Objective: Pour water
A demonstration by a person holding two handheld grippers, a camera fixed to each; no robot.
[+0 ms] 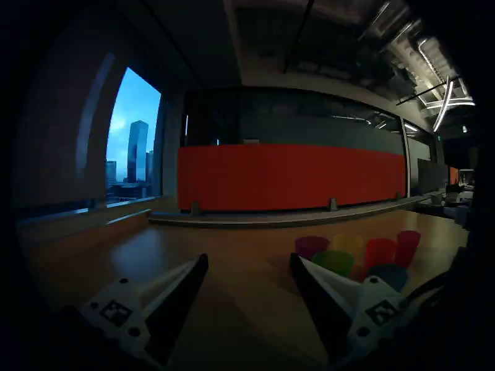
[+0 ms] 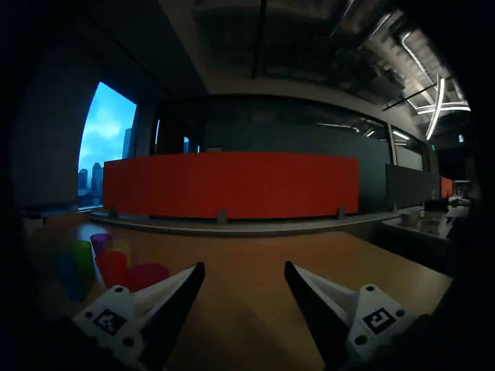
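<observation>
"Cups (image 1: pixel 379 252) stand bunched together on the counter (image 1: pixel 247 235), some touching. They sit off to the right of the left hand-held gripper (image 1: pixel 247 256) and to the left of the right hand-held gripper (image 2: pixel 242 264). Which one has water in it?"

"I can't tell; the room is dim and the cups are opaque. Both hand-held grippers hang with fingers spread apart, holding nothing."

"What could go wrong, then?"

"Probably the crowding. A finger pushed in beside one cup could nudge its neighbours over. They look like light plastic, so a hard squeeze might buckle a wall and slop water. A tilted grip would spill before the pour."
</observation>
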